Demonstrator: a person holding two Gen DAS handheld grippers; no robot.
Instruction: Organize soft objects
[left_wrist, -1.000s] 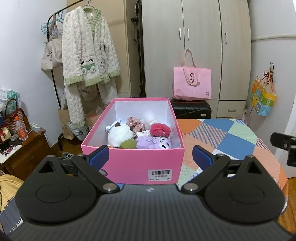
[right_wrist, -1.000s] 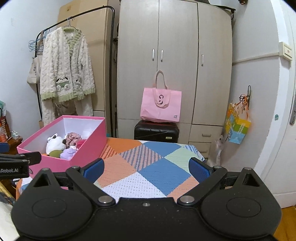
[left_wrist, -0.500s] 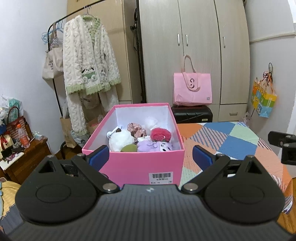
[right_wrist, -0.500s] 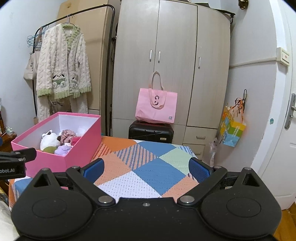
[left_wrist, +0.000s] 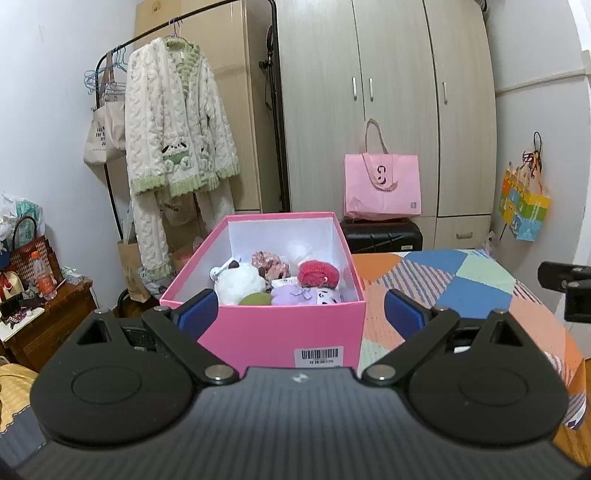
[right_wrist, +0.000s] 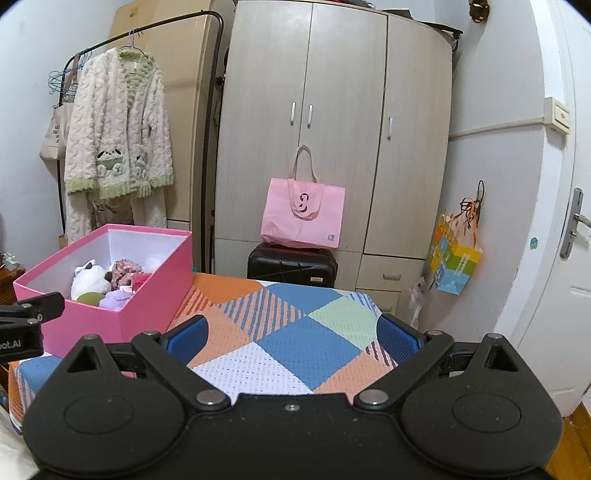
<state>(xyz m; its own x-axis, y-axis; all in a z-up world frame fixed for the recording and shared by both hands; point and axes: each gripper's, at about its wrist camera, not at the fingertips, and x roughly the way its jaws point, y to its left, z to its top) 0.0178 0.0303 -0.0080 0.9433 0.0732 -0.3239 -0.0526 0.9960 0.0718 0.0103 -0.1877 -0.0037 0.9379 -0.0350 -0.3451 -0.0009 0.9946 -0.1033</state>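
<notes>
A pink box (left_wrist: 280, 334) stands on the patchwork-covered table (left_wrist: 461, 291). It holds several soft toys: a white plush (left_wrist: 238, 282), a red pompom (left_wrist: 318, 273), a purple plush (left_wrist: 295, 295), a green one (left_wrist: 254, 298) and a floral one (left_wrist: 269, 260). My left gripper (left_wrist: 298, 314) is open and empty, just in front of the box. My right gripper (right_wrist: 291, 338) is open and empty above the table, right of the box (right_wrist: 122, 314). The toys also show in the right wrist view (right_wrist: 107, 286).
A wardrobe (right_wrist: 332, 129) stands behind the table with a pink tote bag (right_wrist: 303, 214) on a black suitcase (right_wrist: 291, 264). A clothes rack with a fluffy robe (left_wrist: 177, 140) is at the left. A wooden side table (left_wrist: 44, 314) with clutter is at far left. A door (right_wrist: 565, 258) is at the right.
Both grippers have drawn back and tilted up a little; the box sits lower and farther in both views. Both stay open and empty.
</notes>
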